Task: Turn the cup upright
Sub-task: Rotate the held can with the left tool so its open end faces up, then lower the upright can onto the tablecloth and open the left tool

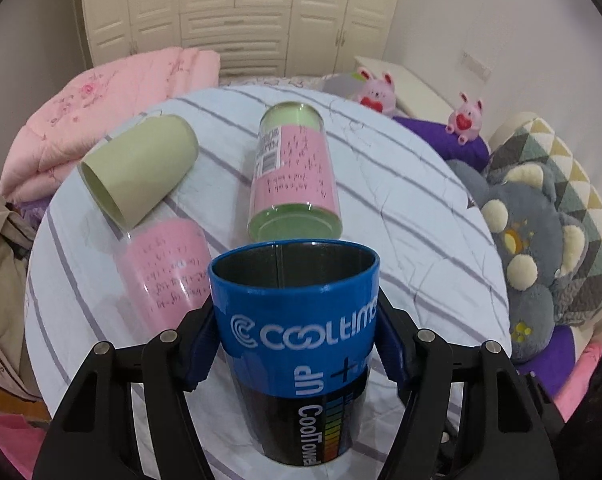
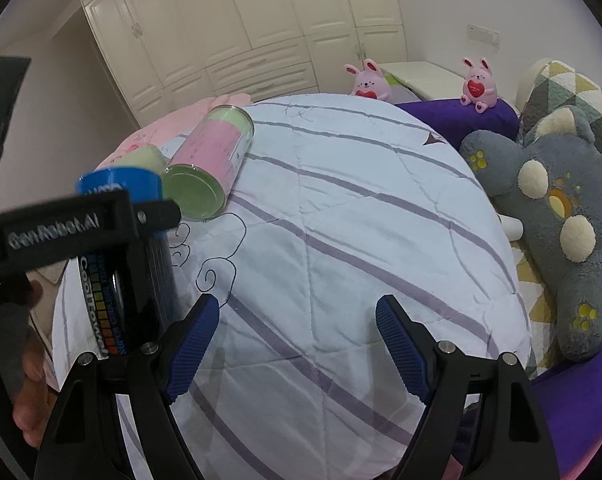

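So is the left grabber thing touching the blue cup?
Touching. In the left wrist view, the left gripper has its blue pads pressed against both sides of the blue cup, with no gap showing.

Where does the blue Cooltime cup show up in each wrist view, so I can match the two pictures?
Left wrist: the blue cup fills the bottom centre, clamped in the left gripper, mouth facing away.
Right wrist: blue cup at the left edge, partly behind the left gripper's black body.
Shared landmark: the pink-labelled green canister lying just beyond it.
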{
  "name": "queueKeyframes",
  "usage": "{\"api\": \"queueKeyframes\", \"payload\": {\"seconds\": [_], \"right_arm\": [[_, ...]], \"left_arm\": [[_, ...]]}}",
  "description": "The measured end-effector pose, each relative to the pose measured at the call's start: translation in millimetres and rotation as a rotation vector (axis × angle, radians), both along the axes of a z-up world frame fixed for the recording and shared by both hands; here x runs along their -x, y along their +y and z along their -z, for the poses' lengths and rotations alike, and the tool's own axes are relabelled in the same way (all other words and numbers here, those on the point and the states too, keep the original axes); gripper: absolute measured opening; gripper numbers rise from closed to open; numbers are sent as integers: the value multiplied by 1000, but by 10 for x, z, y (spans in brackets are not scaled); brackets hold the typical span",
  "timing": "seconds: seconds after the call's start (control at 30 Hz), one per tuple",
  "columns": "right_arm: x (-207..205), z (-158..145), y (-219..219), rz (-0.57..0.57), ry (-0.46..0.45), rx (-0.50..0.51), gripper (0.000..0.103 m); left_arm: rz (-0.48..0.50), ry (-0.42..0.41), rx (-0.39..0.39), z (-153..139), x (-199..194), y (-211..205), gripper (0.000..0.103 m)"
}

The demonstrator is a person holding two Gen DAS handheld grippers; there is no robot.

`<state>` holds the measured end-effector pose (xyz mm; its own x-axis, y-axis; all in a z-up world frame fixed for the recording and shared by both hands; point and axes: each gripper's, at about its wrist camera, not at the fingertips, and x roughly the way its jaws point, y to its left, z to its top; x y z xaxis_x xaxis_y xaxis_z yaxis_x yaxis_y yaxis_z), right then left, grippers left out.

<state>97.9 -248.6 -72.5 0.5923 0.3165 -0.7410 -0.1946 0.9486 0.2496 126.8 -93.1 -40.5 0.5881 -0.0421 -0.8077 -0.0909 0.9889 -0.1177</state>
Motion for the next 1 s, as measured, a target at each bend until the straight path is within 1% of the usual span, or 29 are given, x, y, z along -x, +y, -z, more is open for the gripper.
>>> {"api": "queueKeyframes", "payload": {"seconds": [0.3,0.53,1.0], "right_arm": [[-1,2,79,-14,-6,12,82],[2,11,122,-20,-3,22,82],[22,9,87,-7,-6,23,82]], "left_arm": [[24,-83,-26,-114,16,-66,68],[49,-87,-49,-77,59,-106,68],[57,-86,-59,-64,56,-148,69]]}}
